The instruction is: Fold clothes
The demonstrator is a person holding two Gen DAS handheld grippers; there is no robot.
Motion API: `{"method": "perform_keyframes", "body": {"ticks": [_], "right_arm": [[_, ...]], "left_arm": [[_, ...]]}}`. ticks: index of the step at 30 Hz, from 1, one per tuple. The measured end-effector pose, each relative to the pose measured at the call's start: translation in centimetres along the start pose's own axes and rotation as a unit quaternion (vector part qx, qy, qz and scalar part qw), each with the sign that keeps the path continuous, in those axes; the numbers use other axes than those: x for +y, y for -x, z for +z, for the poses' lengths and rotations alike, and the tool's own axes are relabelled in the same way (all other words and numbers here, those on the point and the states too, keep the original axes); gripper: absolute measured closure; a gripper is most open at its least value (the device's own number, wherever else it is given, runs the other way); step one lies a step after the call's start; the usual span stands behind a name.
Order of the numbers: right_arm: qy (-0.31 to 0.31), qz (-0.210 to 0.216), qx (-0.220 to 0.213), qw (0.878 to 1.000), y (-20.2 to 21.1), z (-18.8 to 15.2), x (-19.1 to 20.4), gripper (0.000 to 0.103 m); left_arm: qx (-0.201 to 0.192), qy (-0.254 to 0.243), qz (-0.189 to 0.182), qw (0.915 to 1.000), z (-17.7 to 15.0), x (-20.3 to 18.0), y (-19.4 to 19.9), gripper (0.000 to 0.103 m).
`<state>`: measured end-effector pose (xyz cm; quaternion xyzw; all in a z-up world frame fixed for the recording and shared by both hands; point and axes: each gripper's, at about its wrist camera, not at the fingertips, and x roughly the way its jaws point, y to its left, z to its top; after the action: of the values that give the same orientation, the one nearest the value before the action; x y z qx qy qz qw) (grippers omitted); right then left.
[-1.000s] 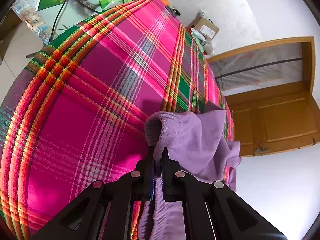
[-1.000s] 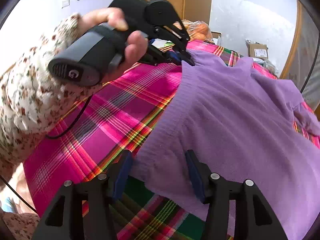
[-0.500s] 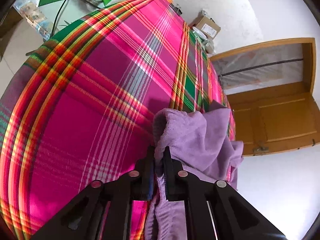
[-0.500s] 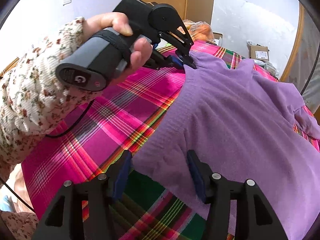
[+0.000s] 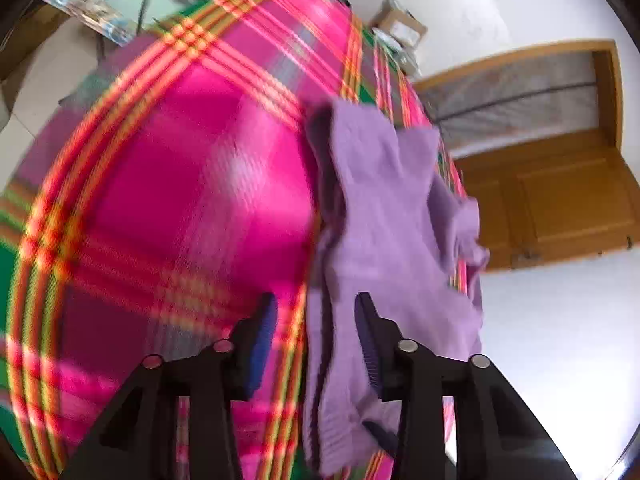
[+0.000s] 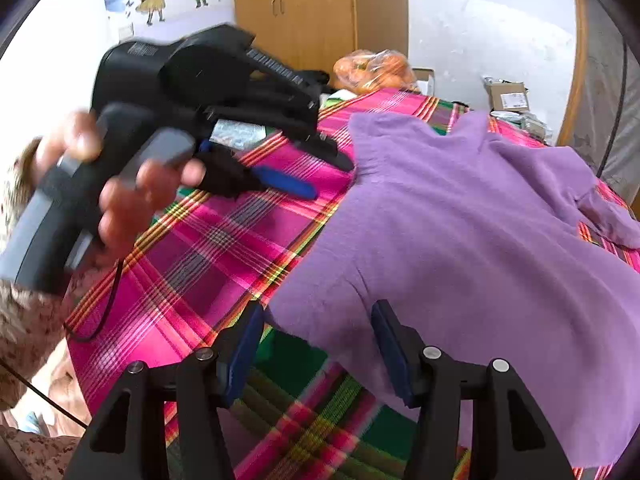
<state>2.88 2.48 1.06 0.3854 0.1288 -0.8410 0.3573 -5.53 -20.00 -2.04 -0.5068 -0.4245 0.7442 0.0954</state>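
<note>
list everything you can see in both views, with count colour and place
garment: 1, purple, spread flat on the cloth
tablecloth: 1, pink plaid with green and orange stripes, covers the table
bag of oranges: 1, orange, far table edge
cardboard box: 1, brown, far right
cupboard: 1, wooden, against the back wall
door: 1, wooden, right in the left wrist view
left gripper: 1, black with blue pads, open beside the garment's edge
right gripper: 1, black with blue pads, open at the garment's near corner
hand: 1, holds the left gripper
</note>
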Motion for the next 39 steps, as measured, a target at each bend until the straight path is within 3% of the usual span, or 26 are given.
{"method": "perform_keyframes", "body": {"ticks": [7, 12, 21, 27, 33, 36, 39], "right_arm": [[-0.03, -0.004, -0.003, 1.0, 1.1, -1.2, -1.4, 0.046], [-0.022, 0.005, -0.01, 1.0, 1.7, -1.8, -1.2, 0.046], [0.078, -0.031, -0.017, 0.996, 2.2, -2.1, 1.4, 0.046], [0.156, -0.105, 0.002, 0.982, 0.8, -2.4, 2.9, 0.047], [0.204, -0.146, -0.009, 0.968, -0.1, -2.0, 4.8, 0.047], [0.221, -0.156, -0.012, 0.963, -0.3, -2.1, 5.4, 0.057], [0.224, -0.161, -0.009, 0.961, -0.5, -2.1, 5.6, 0.073]], "left_arm": [[0.022, 0.026, -0.032, 0.9989, -1.6, 0.3, -0.7, 0.058], [0.067, 0.037, -0.045, 0.9961, -2.2, -0.2, -1.6, 0.058], [0.099, 0.06, -0.071, 0.9907, -2.7, 0.2, -1.4, 0.059], [0.1, 0.067, -0.089, 0.9887, -2.3, 0.1, -1.2, 0.059], [0.102, 0.081, -0.102, 0.9863, -2.1, 0.6, -0.9, 0.059], [0.103, 0.084, -0.101, 0.9859, -2.1, 0.8, -1.0, 0.059], [0.105, 0.089, -0.098, 0.9856, -2.1, 1.1, -1.0, 0.059]]}}
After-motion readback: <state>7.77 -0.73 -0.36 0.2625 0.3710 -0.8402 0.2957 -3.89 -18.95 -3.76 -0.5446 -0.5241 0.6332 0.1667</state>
